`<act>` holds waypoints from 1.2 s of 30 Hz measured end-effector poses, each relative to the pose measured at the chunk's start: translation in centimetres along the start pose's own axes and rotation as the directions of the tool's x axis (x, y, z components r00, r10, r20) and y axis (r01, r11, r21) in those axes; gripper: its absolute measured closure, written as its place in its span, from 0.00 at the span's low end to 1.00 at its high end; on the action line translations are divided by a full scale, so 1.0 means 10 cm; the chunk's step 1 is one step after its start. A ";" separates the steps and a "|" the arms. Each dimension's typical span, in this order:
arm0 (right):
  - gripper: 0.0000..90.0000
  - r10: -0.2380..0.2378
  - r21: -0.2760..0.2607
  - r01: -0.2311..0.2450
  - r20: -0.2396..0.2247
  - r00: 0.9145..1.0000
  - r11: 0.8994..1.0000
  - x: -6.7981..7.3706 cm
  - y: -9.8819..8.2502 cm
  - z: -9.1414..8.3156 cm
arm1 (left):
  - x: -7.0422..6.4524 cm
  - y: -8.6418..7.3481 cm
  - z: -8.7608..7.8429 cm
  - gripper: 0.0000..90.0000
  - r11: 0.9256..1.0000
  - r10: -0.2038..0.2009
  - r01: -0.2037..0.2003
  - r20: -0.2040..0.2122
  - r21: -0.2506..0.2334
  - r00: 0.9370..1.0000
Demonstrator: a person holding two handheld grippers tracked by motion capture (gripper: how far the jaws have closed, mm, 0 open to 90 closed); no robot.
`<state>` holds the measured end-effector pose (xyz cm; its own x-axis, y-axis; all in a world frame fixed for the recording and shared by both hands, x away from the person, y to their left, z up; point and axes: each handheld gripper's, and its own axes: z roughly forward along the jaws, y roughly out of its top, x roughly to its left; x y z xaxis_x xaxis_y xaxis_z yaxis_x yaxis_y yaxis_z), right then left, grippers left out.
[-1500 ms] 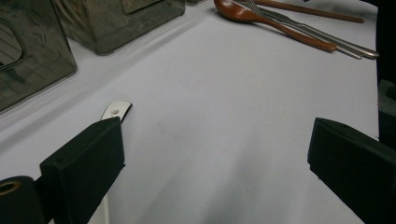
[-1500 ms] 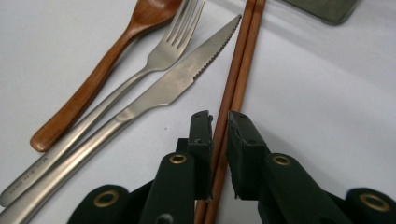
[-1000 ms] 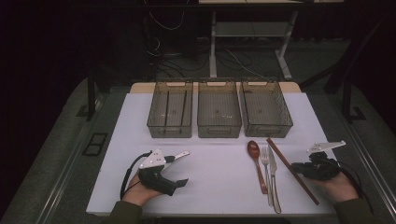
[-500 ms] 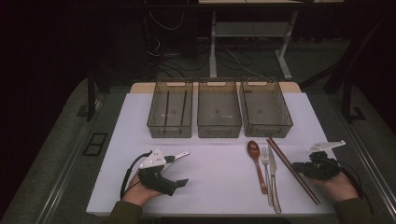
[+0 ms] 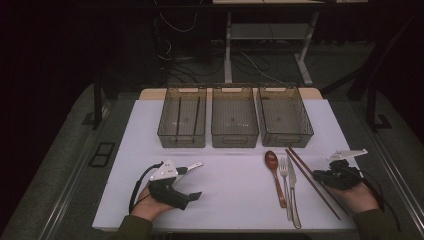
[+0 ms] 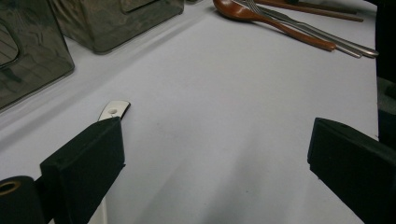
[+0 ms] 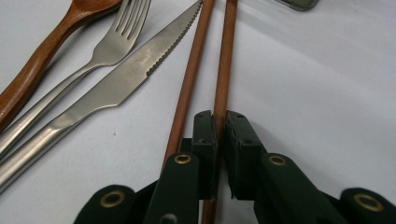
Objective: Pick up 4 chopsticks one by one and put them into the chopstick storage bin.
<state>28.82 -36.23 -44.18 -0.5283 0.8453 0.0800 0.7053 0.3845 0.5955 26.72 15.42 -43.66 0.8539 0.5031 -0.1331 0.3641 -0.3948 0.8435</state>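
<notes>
Two brown chopsticks [image 5: 310,182] lie on the white table at the right, beside a steel knife [image 5: 292,190], a fork [image 5: 284,172] and a wooden spoon [image 5: 275,175]. My right gripper [image 7: 220,126] is shut on the right-hand chopstick [image 7: 224,60] near its lower end. The other chopstick [image 7: 191,74] runs just beside the left jaw. In the high view the right gripper [image 5: 320,175] rests low at the table's right front. My left gripper [image 5: 197,180] lies at the left front, open, with bare table between its jaws [image 6: 219,149].
Three clear smoky bins stand in a row at the back: left [image 5: 165,120], middle [image 5: 235,142], right [image 5: 305,122]. The left bin shows two dark lines on its floor. The white table top [image 5: 230,170] spreads between my hands. The table's front edge runs near both forearms.
</notes>
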 end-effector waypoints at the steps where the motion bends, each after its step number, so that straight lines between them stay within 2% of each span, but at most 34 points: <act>1: 0.92 -0.001 0.000 0.001 0.002 1.000 1.000 0.00 0.00 0.00 | 0.00 0.00 0.00 0.03 1.000 0.001 -0.001 0.000 -0.001 1.000; 14: 0.93 0.017 -0.001 -0.017 0.007 1.000 1.000 -0.03 0.00 -0.01 | 0.00 0.00 0.00 0.03 1.000 0.000 0.000 -0.001 -0.001 1.000; 26: 0.93 -0.006 -0.023 0.006 -0.006 1.000 1.000 -0.06 -0.04 -0.01 | 0.00 0.00 0.00 0.03 1.000 0.001 -0.001 0.000 -0.001 1.000; 34: 0.93 -0.019 -0.019 0.019 0.013 1.000 1.000 -0.06 -0.03 -0.02 | 0.01 0.00 0.00 0.03 1.000 0.001 -0.001 -0.001 -0.004 1.000; 36: 0.93 -0.008 -0.022 0.009 0.011 1.000 1.000 -0.07 -0.03 -0.03 | 0.00 0.00 0.00 0.03 1.000 0.000 0.000 -0.001 -0.004 1.000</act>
<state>28.82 -37.08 -44.15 -0.5289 0.8461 0.0663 0.6903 0.3835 0.6136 26.77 15.42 -43.65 0.8535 0.5038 -0.1330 0.3627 -0.3914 0.8457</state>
